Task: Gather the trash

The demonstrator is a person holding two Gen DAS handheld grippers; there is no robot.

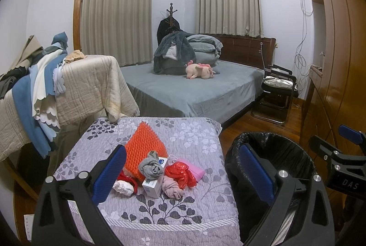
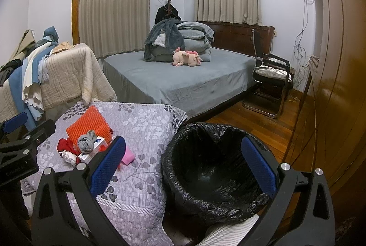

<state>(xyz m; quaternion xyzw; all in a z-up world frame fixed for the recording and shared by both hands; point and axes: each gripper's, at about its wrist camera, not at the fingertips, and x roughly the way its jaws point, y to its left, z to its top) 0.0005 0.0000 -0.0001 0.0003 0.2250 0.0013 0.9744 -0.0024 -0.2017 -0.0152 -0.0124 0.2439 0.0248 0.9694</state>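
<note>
A pile lies on the purple floral quilt (image 1: 183,207): an orange spiky mat (image 1: 144,147), a grey sock ball (image 1: 151,166), a white box (image 1: 152,187), a red plastic bag (image 1: 180,174), a pink sock ball (image 1: 171,188), a pink item (image 1: 196,169) and crumpled white paper (image 1: 123,187). A bin with a black liner (image 2: 212,168) stands to the right of the quilt. My left gripper (image 1: 183,175) is open and empty, above the pile's near side. My right gripper (image 2: 183,166) is open and empty, over the bin's near rim.
A grey bed (image 1: 183,90) with folded bedding and a pink plush toy (image 1: 200,71) is behind. A rack draped with blankets (image 1: 68,90) stands at left. A chair (image 1: 276,90) and a wooden wardrobe (image 1: 338,63) are at right on the wood floor.
</note>
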